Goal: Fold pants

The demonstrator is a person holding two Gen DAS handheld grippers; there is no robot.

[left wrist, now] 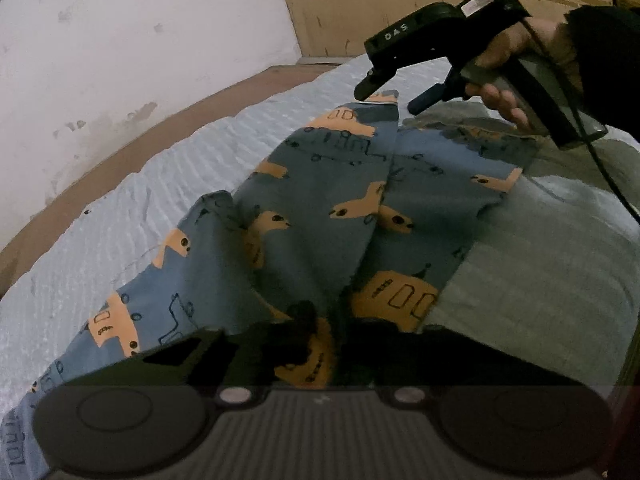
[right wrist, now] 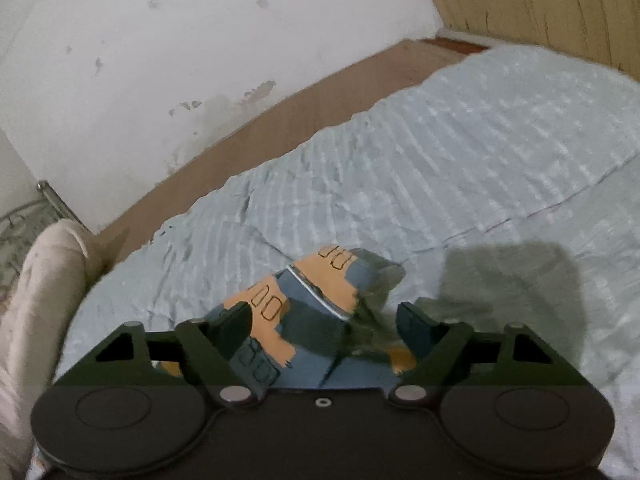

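Observation:
The pants [left wrist: 328,200] are blue-grey with orange printed shapes and lie lifted and stretched over a pale blue bedspread [left wrist: 140,208]. My left gripper [left wrist: 332,344] is shut on the near end of the pants, low in the left wrist view. My right gripper [left wrist: 384,98], held in a hand, shows at the far end of the pants with its jaws apart around the cloth edge. In the right wrist view, the right gripper [right wrist: 324,320] is open, with a bunched pant end [right wrist: 320,292] lying between its fingers.
The bedspread [right wrist: 460,160] covers a bed beside a white, stained wall [right wrist: 200,40]. A brown bed frame edge [right wrist: 280,120] runs along the wall. A wooden panel [right wrist: 540,0] stands at the far right. A pale pillow or cushion [right wrist: 36,300] lies at the left.

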